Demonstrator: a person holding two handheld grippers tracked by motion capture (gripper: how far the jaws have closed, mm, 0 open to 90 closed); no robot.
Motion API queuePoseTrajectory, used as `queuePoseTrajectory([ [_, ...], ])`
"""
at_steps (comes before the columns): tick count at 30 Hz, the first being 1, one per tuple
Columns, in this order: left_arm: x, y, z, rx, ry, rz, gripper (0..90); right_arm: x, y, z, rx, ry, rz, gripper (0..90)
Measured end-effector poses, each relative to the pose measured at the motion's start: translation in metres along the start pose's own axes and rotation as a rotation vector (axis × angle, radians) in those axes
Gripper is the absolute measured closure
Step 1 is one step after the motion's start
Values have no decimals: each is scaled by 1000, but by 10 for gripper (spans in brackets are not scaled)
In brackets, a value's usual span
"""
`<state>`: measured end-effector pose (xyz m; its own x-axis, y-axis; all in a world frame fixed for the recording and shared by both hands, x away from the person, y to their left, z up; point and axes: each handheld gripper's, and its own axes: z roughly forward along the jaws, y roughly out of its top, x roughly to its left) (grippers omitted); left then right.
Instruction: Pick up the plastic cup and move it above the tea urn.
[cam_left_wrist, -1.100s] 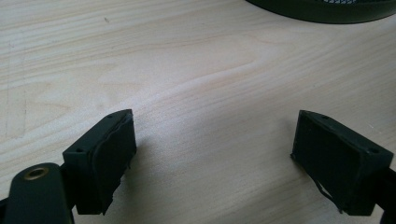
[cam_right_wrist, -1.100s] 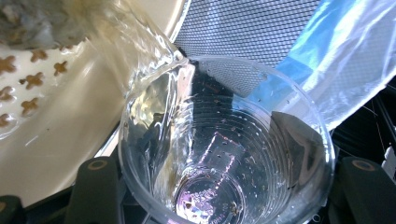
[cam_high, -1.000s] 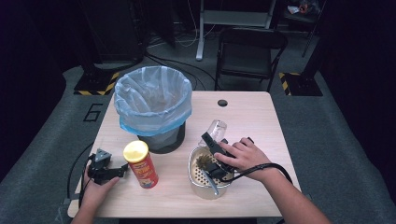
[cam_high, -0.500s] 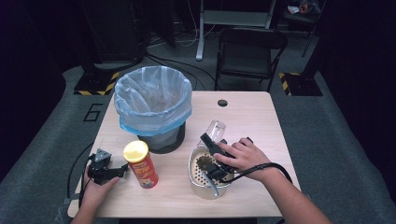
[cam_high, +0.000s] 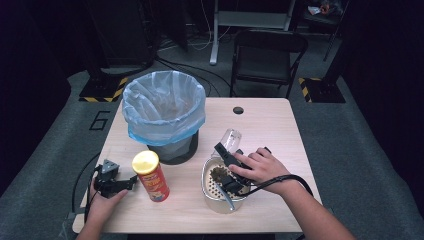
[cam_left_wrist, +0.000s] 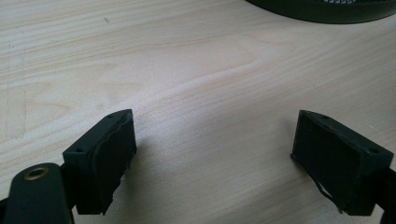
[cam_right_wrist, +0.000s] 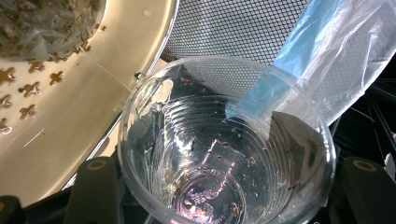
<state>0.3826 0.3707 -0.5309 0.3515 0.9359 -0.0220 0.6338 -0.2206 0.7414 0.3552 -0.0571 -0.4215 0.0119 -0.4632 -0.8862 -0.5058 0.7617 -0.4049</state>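
**Right tool holds tilted cup between strainer pot and bin**

Right tool (cam_high: 231, 156) grips a clear plastic cup (cam_high: 230, 138), with a jaw pressed on each side of the cup wall; the right gripper view looks straight down the cup's (cam_right_wrist: 219, 154) mouth to a few dark flecks at its bottom. The cup's long axis is tilted, its mouth pointing away from the person toward the far edge of the table (cam_high: 260, 125). The cup sits near the middle of the table, at the far rim of the metal strainer pot (cam_high: 220, 200), which holds a clump of brown residue (cam_high: 218, 175). The lined waste bin (cam_high: 164, 107) stands to the cup's left, toward the far left corner, close to it. By judgement, the next move is a leftward carry to the bin, and the right hand is the nearer one.

Left tool (cam_high: 112, 181) rests at the near left edge with jaws wide apart and nothing between them, just beside the red snack can (cam_high: 150, 176).
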Motion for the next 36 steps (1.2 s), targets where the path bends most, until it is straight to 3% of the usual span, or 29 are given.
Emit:
queuePoseTrajectory([
  [1,0,0,0,0,0,0,132,-4,0,-1,5,-31,-31,350],
  [2,0,0,0,0,0,0,133,-1,0,-1,4,14,-18,350],
  [4,0,0,0,0,0,0,132,-1,0,-1,4,12,-14,350],
  [5,0,0,0,0,0,0,132,-3,0,-1,4,-32,-25,350],
  [6,0,0,0,0,0,0,133,-4,0,-1,4,-40,-25,350],
  [7,0,0,0,0,0,0,132,-4,0,-1,4,-40,-25,350],
  [9,0,0,0,0,0,0,132,-1,0,-1,3,7,-14,350],
  [10,0,0,0,0,0,0,132,-1,0,-1,2,6,-14,350],
  [11,0,0,0,0,0,0,132,-4,0,-1,3,-45,-21,349],
  [12,0,0,0,-1,0,-1,133,-3,0,-1,5,-20,-25,349],
  [16,0,0,0,0,0,0,132,-4,-1,-2,4,-17,-29,349],
  [17,0,0,0,0,0,0,132,-1,0,-1,-7,-17,1,349],
  [18,0,0,0,0,0,0,133,4,2,1,-33,-47,92,349],
  [19,0,0,0,0,0,0,133,6,3,1,-33,-53,125,349],
  [21,0,0,0,0,0,0,132,2,2,0,-19,-42,54,349],
  [24,0,0,0,0,0,0,133,1,1,-1,-21,-39,45,349],
  [25,0,0,0,0,0,0,133,-1,1,-2,4,-20,5,349],
  [27,0,0,0,0,0,0,132,-2,1,-3,17,-36,-17,349],
  [29,0,0,0,0,0,0,132,-2,1,-3,12,-52,10,349],
  [33,0,0,0,-1,0,-1,133,-2,1,-2,13,-53,6,349],
  [36,0,0,0,-1,0,0,133,0,2,-2,7,-53,30,347],
])
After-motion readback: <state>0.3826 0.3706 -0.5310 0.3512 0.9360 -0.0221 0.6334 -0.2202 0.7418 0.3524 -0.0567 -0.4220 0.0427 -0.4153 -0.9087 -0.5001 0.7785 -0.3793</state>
